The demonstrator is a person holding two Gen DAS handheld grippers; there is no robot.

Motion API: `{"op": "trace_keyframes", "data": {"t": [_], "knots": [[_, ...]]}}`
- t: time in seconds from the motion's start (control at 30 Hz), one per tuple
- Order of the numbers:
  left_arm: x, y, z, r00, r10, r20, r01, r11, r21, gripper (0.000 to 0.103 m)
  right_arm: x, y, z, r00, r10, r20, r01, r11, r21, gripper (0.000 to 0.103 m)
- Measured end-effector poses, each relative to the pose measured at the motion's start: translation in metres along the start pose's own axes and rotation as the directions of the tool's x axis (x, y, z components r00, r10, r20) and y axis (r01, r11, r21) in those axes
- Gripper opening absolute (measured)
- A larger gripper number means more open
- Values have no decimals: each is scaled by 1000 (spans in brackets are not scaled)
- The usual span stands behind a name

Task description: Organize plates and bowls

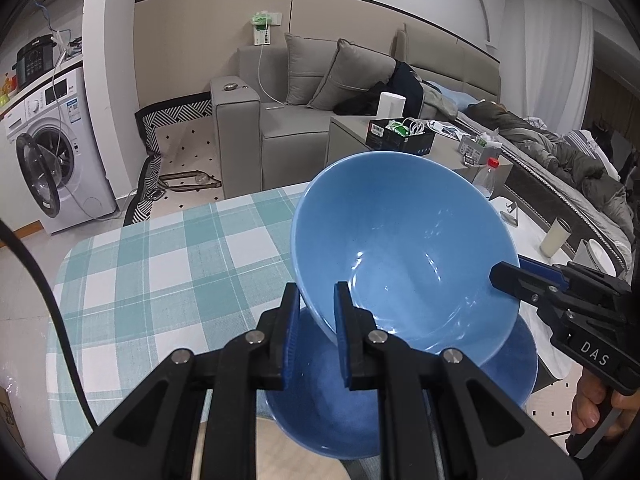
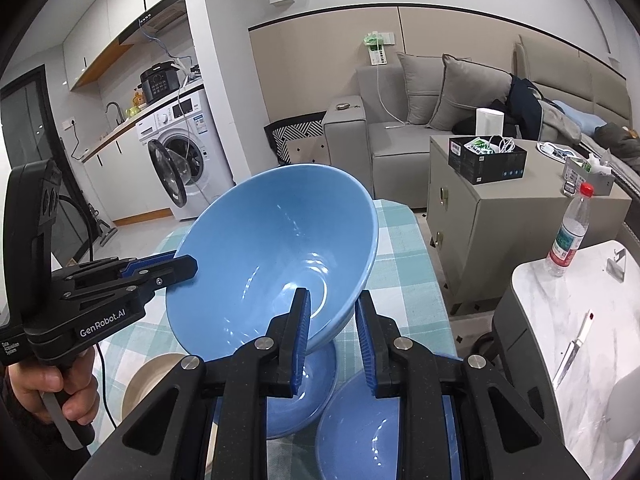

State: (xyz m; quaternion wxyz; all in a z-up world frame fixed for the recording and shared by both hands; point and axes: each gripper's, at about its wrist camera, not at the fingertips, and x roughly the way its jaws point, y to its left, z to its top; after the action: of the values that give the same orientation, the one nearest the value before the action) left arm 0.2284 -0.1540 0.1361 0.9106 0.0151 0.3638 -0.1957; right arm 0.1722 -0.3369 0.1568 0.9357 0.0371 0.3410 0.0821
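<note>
A large blue bowl point(image 1: 404, 248) is held tilted above the checked tablecloth point(image 1: 160, 264), its opening facing the cameras; it also shows in the right wrist view point(image 2: 276, 248). My left gripper point(image 1: 316, 316) is shut on its near rim, one finger inside, one outside. My right gripper point(image 2: 332, 320) is shut on the opposite rim, and shows from the side in the left wrist view point(image 1: 504, 276). Beneath the bowl lies a darker blue dish point(image 1: 320, 408). In the right wrist view another blue bowl point(image 2: 376, 432) sits lower right and a beige plate point(image 2: 148, 380) lower left.
A white marble side table point(image 2: 568, 312) with a water bottle point(image 2: 570, 232) and a knife point(image 2: 572, 352) stands to the right. A grey cabinet point(image 2: 500, 232), a sofa point(image 1: 288, 120) and a washing machine point(image 1: 48, 160) lie beyond the table's far edge.
</note>
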Motion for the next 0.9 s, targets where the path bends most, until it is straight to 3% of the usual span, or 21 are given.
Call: {"op": "trace_keyframes", "data": {"t": [0.9], "knots": [[-15, 18, -47, 999, 42, -6, -42, 999, -2, 14, 13, 24, -48, 997, 71, -25, -71, 997, 4, 24]]}}
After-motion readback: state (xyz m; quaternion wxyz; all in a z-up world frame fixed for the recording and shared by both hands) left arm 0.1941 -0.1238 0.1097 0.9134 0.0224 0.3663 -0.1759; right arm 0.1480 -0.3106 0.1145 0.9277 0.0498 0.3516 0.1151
